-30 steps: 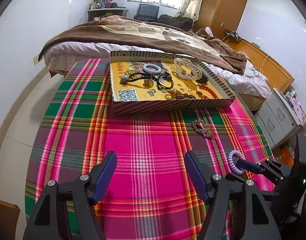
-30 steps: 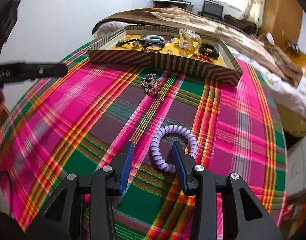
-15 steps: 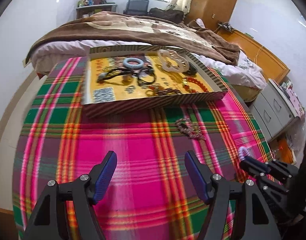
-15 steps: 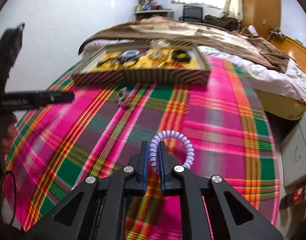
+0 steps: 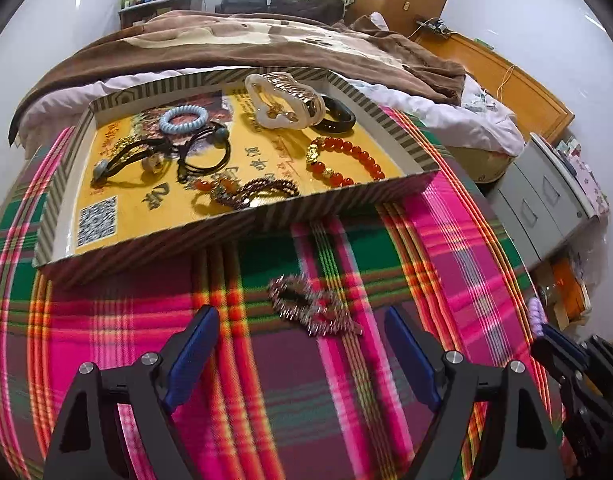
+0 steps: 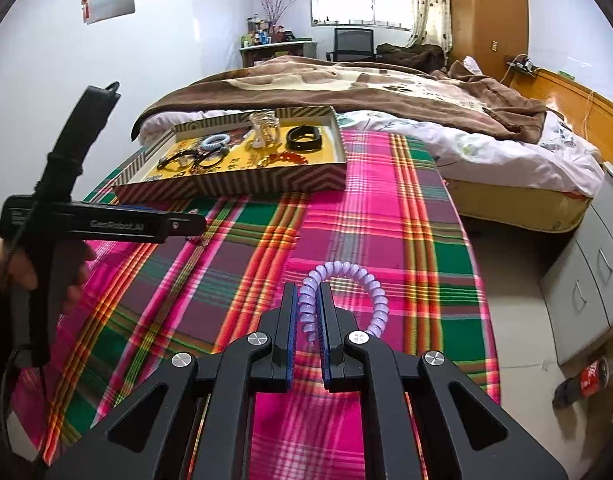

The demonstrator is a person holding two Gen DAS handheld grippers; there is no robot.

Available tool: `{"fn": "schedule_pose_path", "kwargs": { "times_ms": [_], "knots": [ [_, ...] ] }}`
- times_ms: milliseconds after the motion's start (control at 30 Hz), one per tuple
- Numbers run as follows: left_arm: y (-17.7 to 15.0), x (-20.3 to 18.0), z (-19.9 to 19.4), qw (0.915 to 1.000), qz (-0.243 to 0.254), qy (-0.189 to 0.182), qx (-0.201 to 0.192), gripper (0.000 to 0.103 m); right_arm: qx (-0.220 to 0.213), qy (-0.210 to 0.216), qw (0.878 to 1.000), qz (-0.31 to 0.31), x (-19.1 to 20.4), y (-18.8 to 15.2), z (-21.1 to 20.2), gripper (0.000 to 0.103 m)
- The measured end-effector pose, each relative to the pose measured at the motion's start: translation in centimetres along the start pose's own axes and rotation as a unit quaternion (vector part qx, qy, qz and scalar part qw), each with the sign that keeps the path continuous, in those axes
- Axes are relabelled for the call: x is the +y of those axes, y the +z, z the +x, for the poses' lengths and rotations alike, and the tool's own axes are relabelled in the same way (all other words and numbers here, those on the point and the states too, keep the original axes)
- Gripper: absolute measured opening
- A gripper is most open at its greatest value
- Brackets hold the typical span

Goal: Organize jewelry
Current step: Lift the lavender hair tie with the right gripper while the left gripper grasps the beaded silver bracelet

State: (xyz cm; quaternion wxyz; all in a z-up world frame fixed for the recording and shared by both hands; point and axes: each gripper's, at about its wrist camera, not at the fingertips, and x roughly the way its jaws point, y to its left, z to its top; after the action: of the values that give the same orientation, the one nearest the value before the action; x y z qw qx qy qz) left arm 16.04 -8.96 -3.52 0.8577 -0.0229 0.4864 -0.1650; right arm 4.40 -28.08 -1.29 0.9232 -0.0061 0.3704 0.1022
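Note:
My right gripper [image 6: 308, 312] is shut on a purple spiral hair tie [image 6: 360, 280] and holds it above the plaid tablecloth [image 6: 346, 224]. My left gripper [image 5: 302, 336] is open, low over the cloth, with a dark beaded bracelet [image 5: 312, 308] lying just ahead between its fingers. The striped tray [image 5: 234, 224] with a yellow floor holds several pieces: a blue spiral tie [image 5: 183, 117], a red bead bracelet [image 5: 346, 158], a white hair claw [image 5: 284, 100] and black cords. The tray also shows far ahead in the right wrist view [image 6: 242, 184].
A bed with a brown blanket [image 6: 346, 84] lies behind the table. Grey drawers [image 6: 586, 272] stand at the right, and a cola bottle [image 6: 586, 376] lies on the floor. The left gripper's body [image 6: 102, 226] crosses the right wrist view at the left.
My right gripper closed on the purple hair tie and lifted it off the cloth. My left gripper moved forward toward the beaded bracelet and the tray, staying open.

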Motion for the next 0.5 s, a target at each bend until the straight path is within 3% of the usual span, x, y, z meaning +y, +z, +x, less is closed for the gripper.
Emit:
{"fn": "schedule_pose_path", "kwargs": {
  "times_ms": [233, 300, 367, 500],
  "knots": [
    [0.19, -0.55, 1.35, 0.9992, 0.005, 0.041, 0.001, 0.084, -0.004, -0.003, 1.000, -0.001, -0.69, 0.04, -0.04, 0.009],
    [0.19, -0.60, 1.34, 0.9986, 0.008, 0.052, -0.004, 0.075, -0.005, -0.002, 1.000, -0.001, -0.61, 0.07, 0.11, 0.009],
    [0.22, -0.60, 1.24, 0.9980, 0.014, 0.062, -0.008, 0.055, -0.004, 0.000, 1.000, -0.001, -0.60, 0.12, 0.27, 0.009],
    [0.31, 0.08, 0.91, 0.9986, 0.002, 0.052, -0.012, 0.037, -0.003, 0.001, 1.000, -0.003, -0.48, 0.21, 0.45, 0.009]
  ]
}}
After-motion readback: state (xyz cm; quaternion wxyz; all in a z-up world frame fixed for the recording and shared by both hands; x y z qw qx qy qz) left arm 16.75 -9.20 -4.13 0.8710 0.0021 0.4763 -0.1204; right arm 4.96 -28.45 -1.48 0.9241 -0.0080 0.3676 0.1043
